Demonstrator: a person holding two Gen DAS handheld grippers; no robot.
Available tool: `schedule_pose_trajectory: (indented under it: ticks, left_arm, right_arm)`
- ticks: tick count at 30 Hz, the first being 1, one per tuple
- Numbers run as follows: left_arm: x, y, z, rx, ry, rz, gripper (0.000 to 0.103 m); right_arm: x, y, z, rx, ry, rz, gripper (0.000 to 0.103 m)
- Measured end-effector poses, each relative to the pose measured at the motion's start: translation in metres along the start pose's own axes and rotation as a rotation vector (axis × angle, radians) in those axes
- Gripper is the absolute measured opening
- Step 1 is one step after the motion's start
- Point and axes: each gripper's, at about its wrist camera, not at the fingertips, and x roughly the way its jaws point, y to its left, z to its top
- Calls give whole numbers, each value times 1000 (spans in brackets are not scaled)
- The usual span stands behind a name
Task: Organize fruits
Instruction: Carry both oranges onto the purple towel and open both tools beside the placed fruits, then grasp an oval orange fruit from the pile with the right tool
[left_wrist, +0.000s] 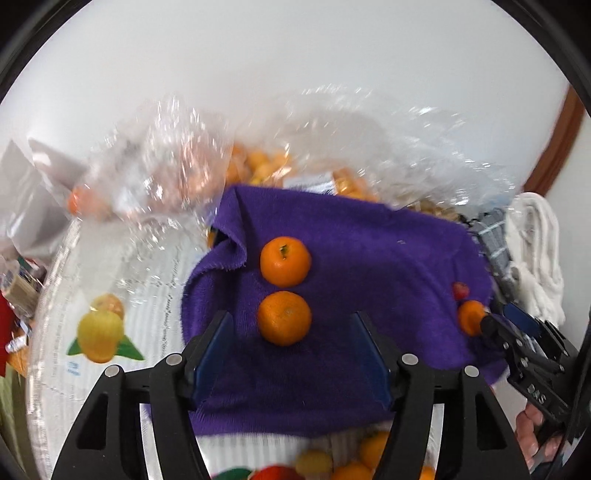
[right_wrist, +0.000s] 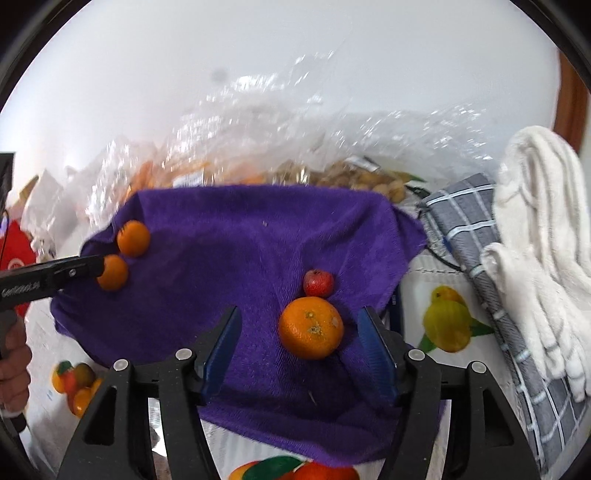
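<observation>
Purple towel (right_wrist: 236, 236) ringed by plastic bags (right_wrist: 258, 147), grey checked cloth (right_wrist: 469, 221)

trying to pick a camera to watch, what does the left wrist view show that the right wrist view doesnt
Only the left wrist view: the left gripper open around the nearer of two oranges.

Only the right wrist view: the right gripper open around a larger orange, in full, and most of the grey checked cloth.

Both: the purple towel, the small red fruit, clear bags of fruit and the white towel.
</observation>
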Motion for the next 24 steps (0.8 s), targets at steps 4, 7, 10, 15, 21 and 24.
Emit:
schedule_pose_trajectory:
  ticks: [4,7,10,15,21,24]
  left_arm:
    - [-34,4,-7,-9,-58,3,64]
    - [-50,5,-13,-15,-71,-4,64]
    - [-69,11,-24,-1,-78,21,64]
    - [-88,22,-44,12,-81,31,64]
    - [-103,38,-67,-18,-78,22,64]
    - [-105,44,-76,-27,-76,34,64]
  right_arm:
    - [-23,5,-2,0,-10,7,62]
    - [-39,13,-9,0,-14,33,57]
    - [-50,25,-24,-12,-16,44,53]
    - [-56,46,-56,-48,33,151,48]
    - [-66,74,-83,-138,65,279,41]
    - [-65,86,-91,-160,81,287,41]
